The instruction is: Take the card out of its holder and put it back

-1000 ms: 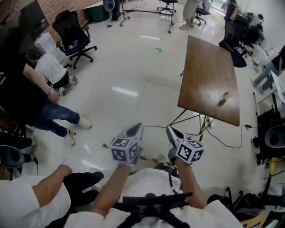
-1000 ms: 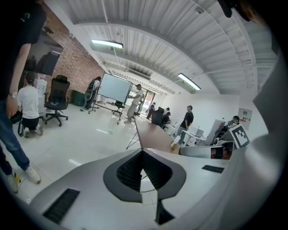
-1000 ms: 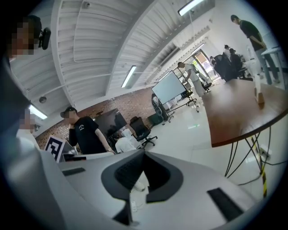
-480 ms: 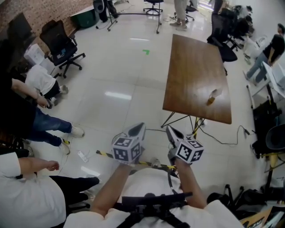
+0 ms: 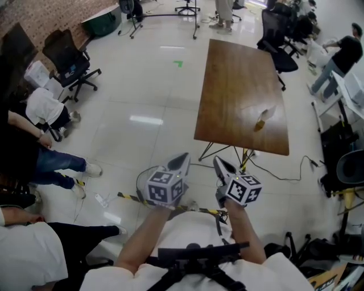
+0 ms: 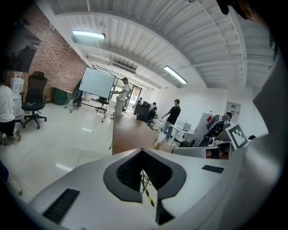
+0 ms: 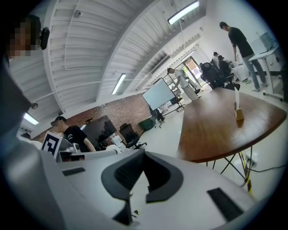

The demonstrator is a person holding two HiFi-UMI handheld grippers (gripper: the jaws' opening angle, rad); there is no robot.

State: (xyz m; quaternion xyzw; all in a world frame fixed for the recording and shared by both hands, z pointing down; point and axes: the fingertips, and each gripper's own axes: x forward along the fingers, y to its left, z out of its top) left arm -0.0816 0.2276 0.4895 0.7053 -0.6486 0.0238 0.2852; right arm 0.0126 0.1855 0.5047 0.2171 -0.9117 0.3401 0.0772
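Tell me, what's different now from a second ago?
The view has moved toward the brown table, which now looks bigger and sits further left. The card in its holder shifted with it. Nothing was grabbed or let go. The left gripper and right gripper stayed shut and empty, side by side in front of the person's chest.

I see a glossy pale floor (image 5: 153, 91) catching the glare of strip lights (image 6: 88, 35) under a white ribbed ceiling (image 6: 144, 40). At my 1 o'clock stands a long brown wooden worktop (image 5: 239, 79) on thin black legs, with cables (image 5: 278, 173) trailing beneath its near end. A black office chair (image 5: 65, 54) sits at 10 o'clock before a brick wall (image 5: 40, 14), and a whiteboard (image 6: 96, 83) stands far off near 12.
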